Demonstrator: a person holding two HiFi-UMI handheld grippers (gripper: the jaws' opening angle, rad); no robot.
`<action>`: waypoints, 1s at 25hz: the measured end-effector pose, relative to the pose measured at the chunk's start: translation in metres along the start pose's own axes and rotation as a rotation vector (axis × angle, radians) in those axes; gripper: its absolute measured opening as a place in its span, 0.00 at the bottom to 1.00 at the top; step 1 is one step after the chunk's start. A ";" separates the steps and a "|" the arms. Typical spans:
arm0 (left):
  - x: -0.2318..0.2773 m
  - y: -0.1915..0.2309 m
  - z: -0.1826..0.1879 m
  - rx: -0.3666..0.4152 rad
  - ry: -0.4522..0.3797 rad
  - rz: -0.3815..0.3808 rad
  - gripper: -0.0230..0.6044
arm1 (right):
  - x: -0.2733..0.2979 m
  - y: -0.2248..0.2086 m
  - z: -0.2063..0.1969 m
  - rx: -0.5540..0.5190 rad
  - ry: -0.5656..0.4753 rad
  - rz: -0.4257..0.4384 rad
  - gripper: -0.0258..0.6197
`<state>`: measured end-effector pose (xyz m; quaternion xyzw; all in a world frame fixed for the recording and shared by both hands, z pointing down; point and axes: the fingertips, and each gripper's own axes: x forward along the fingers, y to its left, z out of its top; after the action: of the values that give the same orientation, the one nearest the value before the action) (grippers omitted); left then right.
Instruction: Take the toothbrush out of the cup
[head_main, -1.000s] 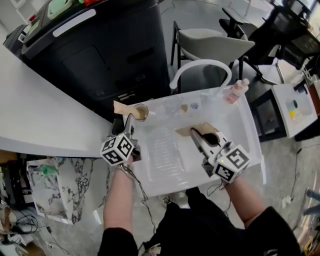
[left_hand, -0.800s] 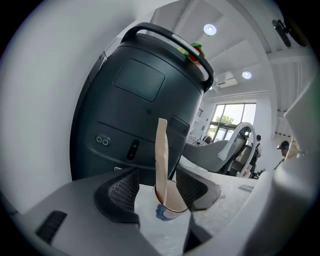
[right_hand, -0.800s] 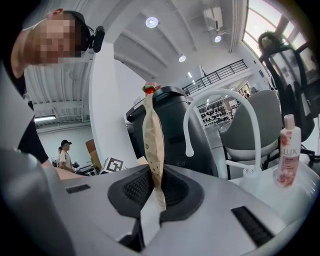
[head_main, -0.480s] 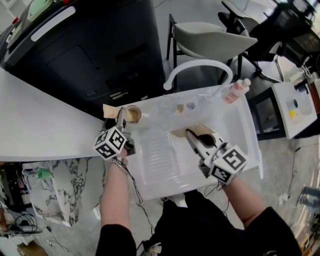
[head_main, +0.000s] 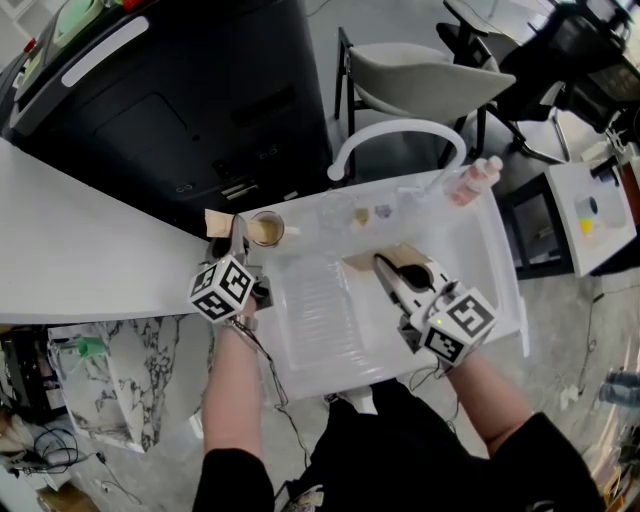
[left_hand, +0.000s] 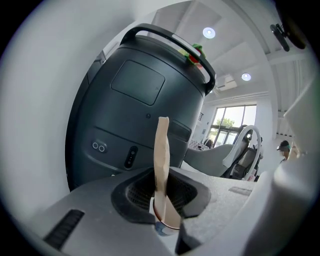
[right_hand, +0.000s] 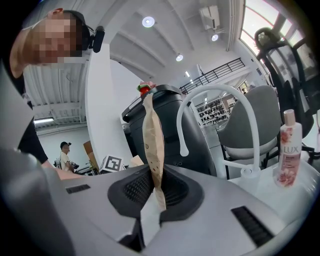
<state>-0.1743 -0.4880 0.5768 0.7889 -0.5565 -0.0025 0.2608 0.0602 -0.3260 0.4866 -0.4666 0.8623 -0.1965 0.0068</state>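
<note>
Overhead, the cup (head_main: 266, 229) stands at the far left corner of the sink (head_main: 320, 320). Only the left gripper view shows the left gripper (left_hand: 165, 222), its jaws just closed in, clamped on the paper-wrapped toothbrush (left_hand: 161, 160), which stands upright in that cup. The right gripper (right_hand: 150, 200) is clenched on a brown paper sleeve (right_hand: 152, 135).

Left hand-held gripper (head_main: 238, 232) just closed on strip (left_hand: 161, 160), right hand-held gripper (head_main: 383, 268) pinching packet (right_hand: 152, 145)

Office-like lab, swivel chairs (head_main: 430, 85), white desk (head_main: 70, 250), ceiling downlights (right_hand: 148, 21)
</note>
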 end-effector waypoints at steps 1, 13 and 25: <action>-0.002 -0.002 0.004 0.002 -0.013 -0.007 0.11 | 0.000 0.001 0.001 -0.001 -0.004 -0.001 0.08; -0.078 -0.057 0.094 0.037 -0.212 -0.207 0.10 | -0.013 0.034 0.027 -0.035 -0.077 -0.018 0.08; -0.208 -0.104 0.121 0.168 -0.224 -0.414 0.09 | -0.021 0.101 0.041 -0.082 -0.132 -0.004 0.08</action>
<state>-0.1978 -0.3296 0.3695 0.8997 -0.4068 -0.0969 0.1250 -0.0008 -0.2733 0.4108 -0.4802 0.8663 -0.1300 0.0443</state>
